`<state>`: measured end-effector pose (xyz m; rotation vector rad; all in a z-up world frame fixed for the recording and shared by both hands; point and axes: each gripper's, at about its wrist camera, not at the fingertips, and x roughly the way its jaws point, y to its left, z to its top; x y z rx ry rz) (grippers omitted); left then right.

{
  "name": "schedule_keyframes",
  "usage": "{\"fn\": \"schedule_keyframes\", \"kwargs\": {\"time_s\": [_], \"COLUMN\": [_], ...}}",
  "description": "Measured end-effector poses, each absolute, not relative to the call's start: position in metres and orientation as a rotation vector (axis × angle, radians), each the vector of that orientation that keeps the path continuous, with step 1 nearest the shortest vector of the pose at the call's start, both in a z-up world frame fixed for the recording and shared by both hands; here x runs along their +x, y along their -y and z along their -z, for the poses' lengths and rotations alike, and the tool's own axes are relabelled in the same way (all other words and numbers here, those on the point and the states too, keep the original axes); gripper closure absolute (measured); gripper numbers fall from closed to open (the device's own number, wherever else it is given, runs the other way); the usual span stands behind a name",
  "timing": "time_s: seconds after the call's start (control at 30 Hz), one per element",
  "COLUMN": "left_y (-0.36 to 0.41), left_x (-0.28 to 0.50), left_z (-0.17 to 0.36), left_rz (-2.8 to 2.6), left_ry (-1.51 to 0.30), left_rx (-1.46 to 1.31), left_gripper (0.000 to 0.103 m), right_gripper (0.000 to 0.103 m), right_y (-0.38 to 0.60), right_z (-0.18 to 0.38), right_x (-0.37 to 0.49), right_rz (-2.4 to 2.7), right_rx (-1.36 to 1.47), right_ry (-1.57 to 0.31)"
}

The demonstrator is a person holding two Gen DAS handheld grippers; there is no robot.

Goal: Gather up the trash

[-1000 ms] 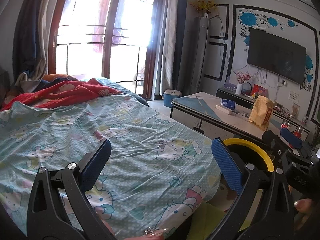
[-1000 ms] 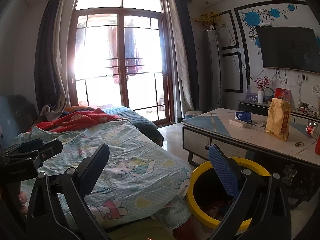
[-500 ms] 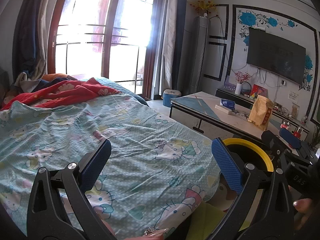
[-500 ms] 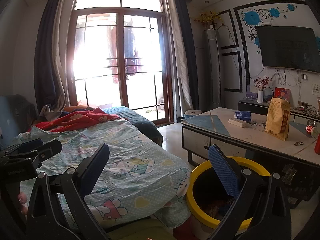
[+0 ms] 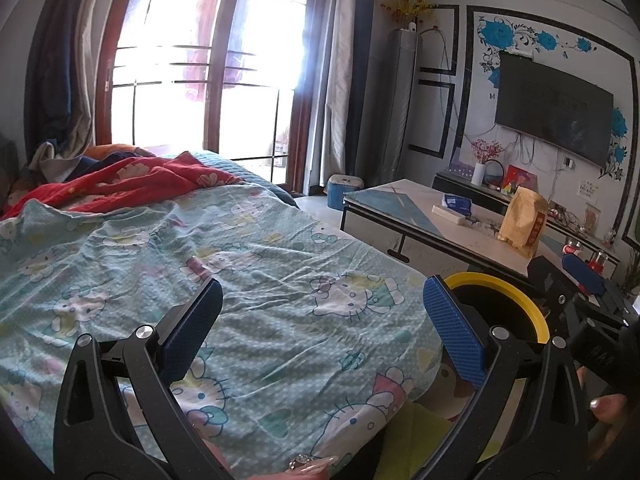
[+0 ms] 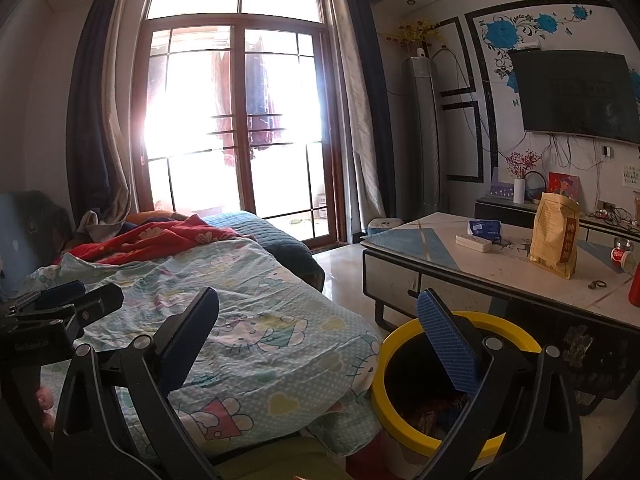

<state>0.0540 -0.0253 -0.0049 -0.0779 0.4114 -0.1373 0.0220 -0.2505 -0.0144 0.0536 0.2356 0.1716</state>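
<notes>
A yellow-rimmed trash bin (image 6: 460,384) stands on the floor between the bed and the low table; some litter lies at its bottom. It also shows at the right in the left wrist view, trash bin (image 5: 496,300). My left gripper (image 5: 320,328) hangs open over the cartoon-print bedsheet (image 5: 260,280), nothing between its blue pads. My right gripper (image 6: 316,332) is open too, its right finger over the bin's mouth. A brown paper bag (image 6: 554,236), a blue packet (image 6: 484,230) and a red can (image 6: 620,254) sit on the table.
A low marble-top table (image 6: 460,264) stands right of the bin, with a TV stand behind it. A red blanket (image 5: 132,184) lies bunched at the bed's far end. A glass door (image 6: 236,132) fills the back wall. A person's fingers (image 5: 608,404) show at bottom right.
</notes>
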Motion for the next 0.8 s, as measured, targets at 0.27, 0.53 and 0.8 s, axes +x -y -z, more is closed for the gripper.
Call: {"fn": "schedule_keyframes", "kwargs": {"time_s": [0.27, 0.53, 0.8], "left_y": [0.025, 0.013, -0.096], "left_x": [0.056, 0.057, 0.054], "left_z": [0.008, 0.004, 0.004], "left_rz": [0.143, 0.122, -0.121], "left_ry": [-0.423, -0.426, -0.541], "left_rx": [-0.078, -0.113, -0.204], "left_gripper": [0.011, 0.011, 0.011], "right_gripper": [0.006, 0.006, 0.006], "right_y": [0.256, 0.251, 0.189], "right_z": [0.017, 0.012, -0.012], "right_x": [0.022, 0.023, 0.046], "right_rz": [-0.153, -0.165, -0.383], "right_rx": [0.061, 0.034, 0.026], "right_ry": [-0.240, -0.228, -0.320]}}
